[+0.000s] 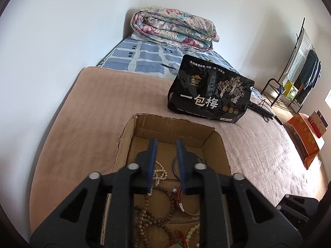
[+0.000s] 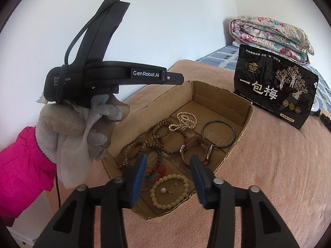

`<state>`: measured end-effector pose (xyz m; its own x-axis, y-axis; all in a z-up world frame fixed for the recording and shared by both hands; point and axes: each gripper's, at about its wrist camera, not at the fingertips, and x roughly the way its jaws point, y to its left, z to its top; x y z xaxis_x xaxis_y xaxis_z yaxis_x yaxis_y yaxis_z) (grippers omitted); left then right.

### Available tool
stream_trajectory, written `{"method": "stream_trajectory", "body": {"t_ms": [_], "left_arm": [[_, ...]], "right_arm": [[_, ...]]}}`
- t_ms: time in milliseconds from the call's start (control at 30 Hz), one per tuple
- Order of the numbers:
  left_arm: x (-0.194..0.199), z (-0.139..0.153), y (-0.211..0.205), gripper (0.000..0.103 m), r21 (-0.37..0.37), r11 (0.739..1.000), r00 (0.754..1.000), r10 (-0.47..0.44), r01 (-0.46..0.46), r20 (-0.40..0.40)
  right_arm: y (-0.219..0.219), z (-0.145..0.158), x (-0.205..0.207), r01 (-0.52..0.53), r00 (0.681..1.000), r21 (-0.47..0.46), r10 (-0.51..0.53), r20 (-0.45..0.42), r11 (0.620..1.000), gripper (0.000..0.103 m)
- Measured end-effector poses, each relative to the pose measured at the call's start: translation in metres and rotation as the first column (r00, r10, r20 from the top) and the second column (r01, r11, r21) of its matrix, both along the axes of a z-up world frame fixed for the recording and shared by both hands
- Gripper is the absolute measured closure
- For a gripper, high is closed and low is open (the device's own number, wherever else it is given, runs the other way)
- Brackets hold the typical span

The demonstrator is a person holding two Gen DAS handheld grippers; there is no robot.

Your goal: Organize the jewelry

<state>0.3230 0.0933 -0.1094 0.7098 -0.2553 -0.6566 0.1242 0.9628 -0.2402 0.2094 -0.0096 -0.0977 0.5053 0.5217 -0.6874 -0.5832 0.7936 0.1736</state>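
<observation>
- The jewelry lies in a shallow cardboard box on a bed covered by a pinkish plush blanket. Both grippers hang over it with nothing held.
- The left gripper has its jaws parted a little and nothing between the pads. The right gripper stands wider, also released.
- Tangling looks the main risk. The brown wooden bead strand loops across the white pearl strand, so pulling one would likely drag the other along.
- The beads are small, round and hard. Flat blue pads may pinch a single bead and let it slide out, dropping the strand back in a knot.
- The dark thin bangle is rigid and smooth. It touches the leather-strapped watch, so a careless close could catch both.
- The pale bead bracelet circles a loose single pearl, which could roll away if nudged.
- The red cord piece is soft and thready, and easily snagged.
- The box walls are torn, light corrugated card, and on soft bedding the box may shift or tip under a push.
- A glossy black snack bag stands just behind it, easy to knock over.
</observation>
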Motion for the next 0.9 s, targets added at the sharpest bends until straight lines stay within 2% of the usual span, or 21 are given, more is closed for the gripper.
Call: {"method": "stream_trajectory", "body": {"t_ms": [33, 67, 267, 900], "left_arm": [[-0.002, 0.001, -0.001, 0.052, 0.004, 1.0, 1.0, -0.001, 0.001, 0.011], [-0.004, 0.002, -0.002, 0.05, 0.011, 1.0, 1.0, -0.001, 0.001, 0.023], [-0.01, 0.007, -0.008, 0.039, 0.034, 0.999, 0.999, -0.009, 0.007, 0.042], [-0.05, 0.045, -0.008, 0.036, 0.043, 0.999, 0.994, 0.016, -0.021, 0.105]], "right_arm": [[0.0, 0.001, -0.002, 0.005, 1.0, -0.002, -0.005, 0.011, 1.0, 0.024], [0.0, 0.002, -0.004, 0.008, 1.0, 0.002, -0.008, 0.022, 1.0, 0.017], [0.004, 0.008, -0.011, 0.009, 0.998, -0.025, -0.008, 0.062, 1.0, 0.003], [-0.016, 0.033, -0.031, 0.065, 0.991, -0.025, -0.062, 0.119, 0.998, 0.0]]}}
